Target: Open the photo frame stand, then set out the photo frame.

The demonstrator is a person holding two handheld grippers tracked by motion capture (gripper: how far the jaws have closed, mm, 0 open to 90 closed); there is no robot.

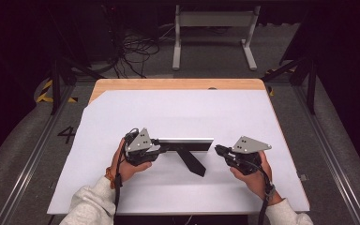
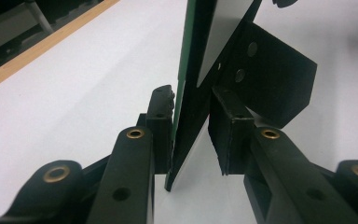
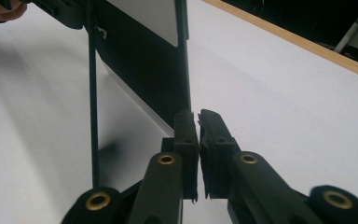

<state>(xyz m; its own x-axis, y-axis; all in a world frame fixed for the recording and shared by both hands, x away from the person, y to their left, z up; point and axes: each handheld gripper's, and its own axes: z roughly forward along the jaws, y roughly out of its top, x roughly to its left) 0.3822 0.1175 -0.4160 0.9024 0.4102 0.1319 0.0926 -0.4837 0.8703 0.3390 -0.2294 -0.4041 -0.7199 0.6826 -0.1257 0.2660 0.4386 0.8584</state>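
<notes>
Nearest the camera in the high view, two light-sleeved forearms come up from the near edge of the surface (image 1: 122, 108), a white sheet over a wooden top whose bare wood shows along the far edge. Each hand lies low over the sheet, wrist bent inward, so that the two grippers point at each other across the middle of the near half.

Between them stands a picture frame (image 1: 185, 144), upright on its long edge and parallel to the near edge, its black prop leg (image 1: 191, 161) angled back toward the person and resting on the sheet.

The left gripper (image 1: 161, 147) sits at the frame's left end, held level with the grey plate on top. In the left gripper view its jaws straddle the frame's edge (image 2: 185, 116) and press on it from both sides, so it is grasping the frame.

The right gripper (image 1: 217, 149) sits just off the frame's right end. In the right gripper view its jaws are clenched together with nothing between them, their tips just beside the frame's edge (image 3: 182, 70); whether they touch it I cannot tell.
</notes>
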